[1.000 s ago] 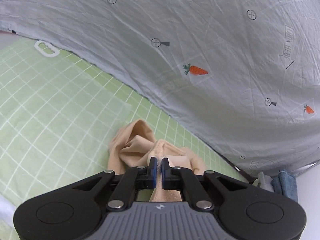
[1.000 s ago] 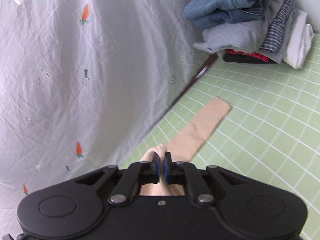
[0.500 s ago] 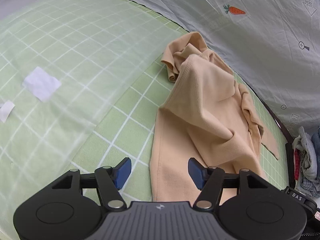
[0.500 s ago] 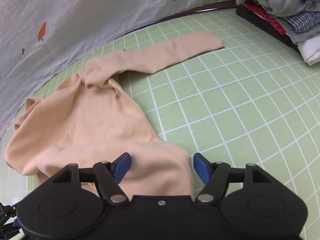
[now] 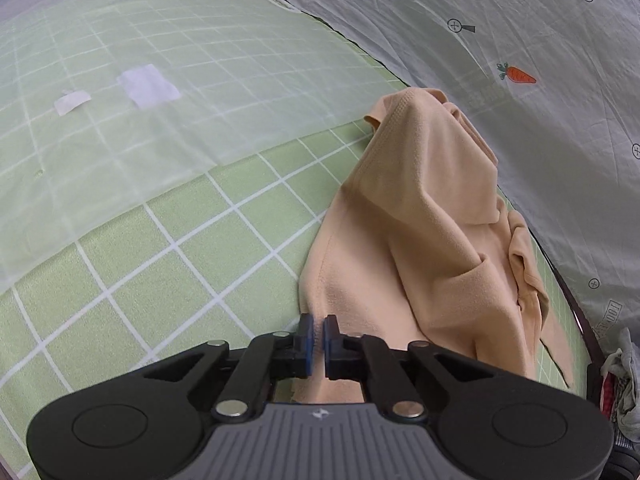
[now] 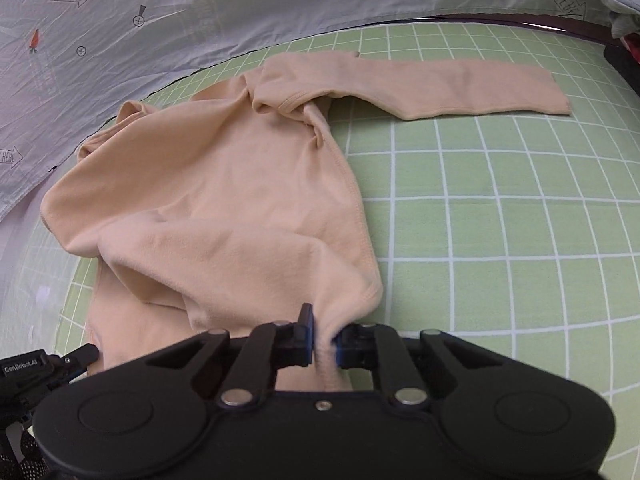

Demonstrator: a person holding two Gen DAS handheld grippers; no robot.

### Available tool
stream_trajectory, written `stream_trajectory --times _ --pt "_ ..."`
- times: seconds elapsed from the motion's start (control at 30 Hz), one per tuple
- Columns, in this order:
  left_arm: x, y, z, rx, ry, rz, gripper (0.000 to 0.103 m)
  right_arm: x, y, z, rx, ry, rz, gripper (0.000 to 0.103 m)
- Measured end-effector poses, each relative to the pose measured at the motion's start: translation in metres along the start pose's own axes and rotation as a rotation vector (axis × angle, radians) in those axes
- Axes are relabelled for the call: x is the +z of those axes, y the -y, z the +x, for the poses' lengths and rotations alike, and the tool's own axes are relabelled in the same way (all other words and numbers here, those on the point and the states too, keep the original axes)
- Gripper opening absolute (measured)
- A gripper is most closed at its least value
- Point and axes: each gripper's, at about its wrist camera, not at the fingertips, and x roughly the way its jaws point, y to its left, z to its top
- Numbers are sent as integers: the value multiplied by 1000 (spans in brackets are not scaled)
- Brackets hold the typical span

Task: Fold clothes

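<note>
Green gridded mat fills my view, a carrot-print grey sheet along its far edge; the peach top lies rumpled on the mat beside that sheet, one sleeve stretched flat; my left gripper has just closed, pinching the top's near hem; my right gripper has just closed on a bunched hem corner.

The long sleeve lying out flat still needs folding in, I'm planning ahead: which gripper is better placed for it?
Probably right: the sleeve stretches out on the right gripper side, though both grippers now pinch the shirt hem.
</note>
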Motion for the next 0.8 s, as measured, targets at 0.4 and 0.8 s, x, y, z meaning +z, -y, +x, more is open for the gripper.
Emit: stream_trajectory --times 0.4,0.8 --pt "23 -6 -65 79 148 4 3 -14 6 -40 134 7 120 8" --pt "59 -67 -73 165 125 3 3 -37 -29 -25 39 -61 197 7"
